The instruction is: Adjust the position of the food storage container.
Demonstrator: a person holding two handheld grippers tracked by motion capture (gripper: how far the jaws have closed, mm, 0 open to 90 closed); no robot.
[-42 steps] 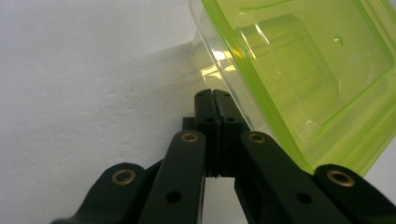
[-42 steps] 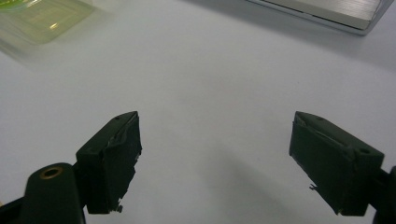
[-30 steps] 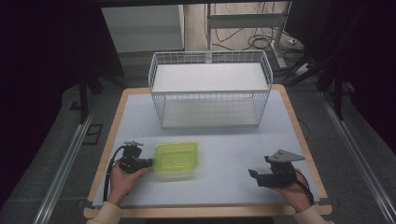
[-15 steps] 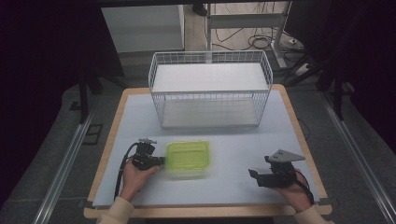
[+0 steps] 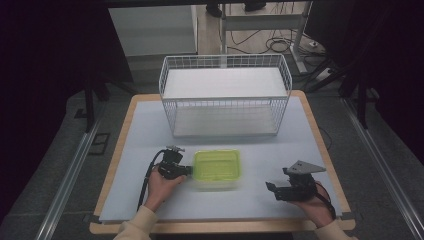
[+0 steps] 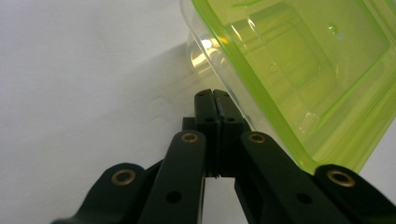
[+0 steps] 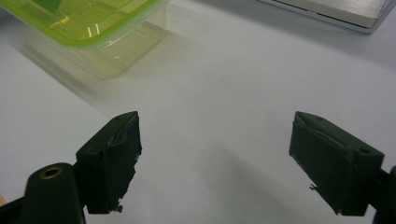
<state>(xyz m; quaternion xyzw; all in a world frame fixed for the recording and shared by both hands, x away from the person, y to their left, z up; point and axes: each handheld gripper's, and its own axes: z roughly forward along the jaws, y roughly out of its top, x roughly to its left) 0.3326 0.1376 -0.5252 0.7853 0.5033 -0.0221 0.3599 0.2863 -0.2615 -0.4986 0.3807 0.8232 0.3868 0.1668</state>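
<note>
We see that the box (image 5: 216, 169) has travelled across the table (image 5: 140, 135) since a second ago: it lay then nearer to the left edge, and now it sits more toward the middle, in front of the basket (image 5: 225, 95), a little blurred, so we judge it is still sliding. The left gripper (image 5: 181, 171) has come along with it and is at the left side of the box. This tells us that the work in hand is a push of the box to the right, and that the push is well advanced but perhaps not finished. In the left gripper view the left gripper (image 6: 213, 95) has its jaws pressed together with nothing between them; the closed tip lies against the clear wall of the box (image 6: 299, 70), just under the green lid, so it pushes and does not grip. The right gripper (image 5: 272, 189) is to the right of the box and apart from it, in the same place as a second ago. In the right gripper view the right gripper (image 7: 215, 140) has its jaws wide apart, empty, above bare table, and the box (image 7: 88, 28) is beyond them at the upper left. Farther, behind the box, stands the white wire basket, with nothing in it that we can see.
</note>
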